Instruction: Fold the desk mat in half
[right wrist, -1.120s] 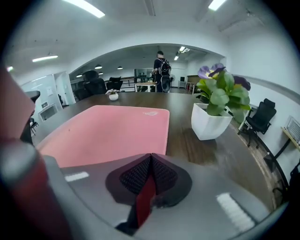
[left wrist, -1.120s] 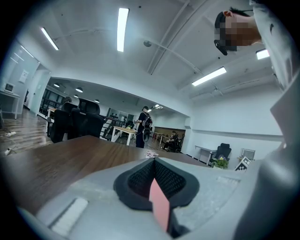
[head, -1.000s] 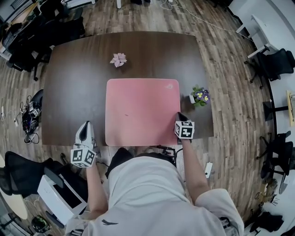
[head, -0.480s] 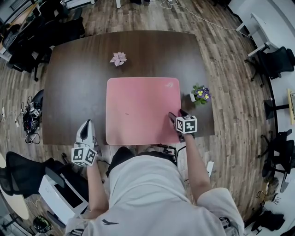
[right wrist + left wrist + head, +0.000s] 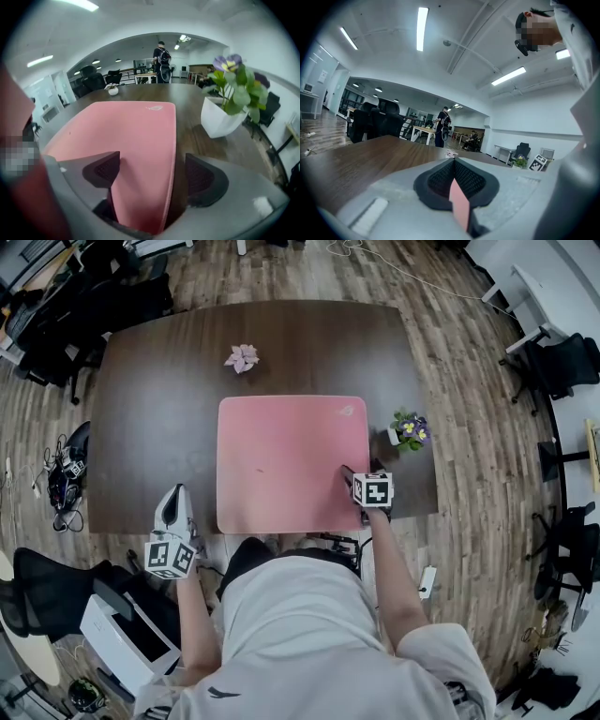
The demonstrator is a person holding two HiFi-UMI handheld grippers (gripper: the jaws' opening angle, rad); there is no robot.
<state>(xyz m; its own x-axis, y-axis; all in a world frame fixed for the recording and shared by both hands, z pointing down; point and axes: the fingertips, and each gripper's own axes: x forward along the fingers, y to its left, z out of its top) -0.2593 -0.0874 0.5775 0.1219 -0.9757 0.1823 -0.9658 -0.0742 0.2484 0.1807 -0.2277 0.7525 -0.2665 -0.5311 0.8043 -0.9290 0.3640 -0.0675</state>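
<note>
Mat (image 5: 291, 460) flat on table (image 5: 159, 409), R gripper (image 5: 361, 471) jaws just opened wide, astride mat's right edge, no pinch, L gripper (image 5: 174, 495) jaws pressed together

Dark wooden table (image 5: 150, 427), small pink flower (image 5: 241, 359) toward its far side, purple flowers in white pot (image 5: 409, 433), black office chair (image 5: 562, 367)
</note>
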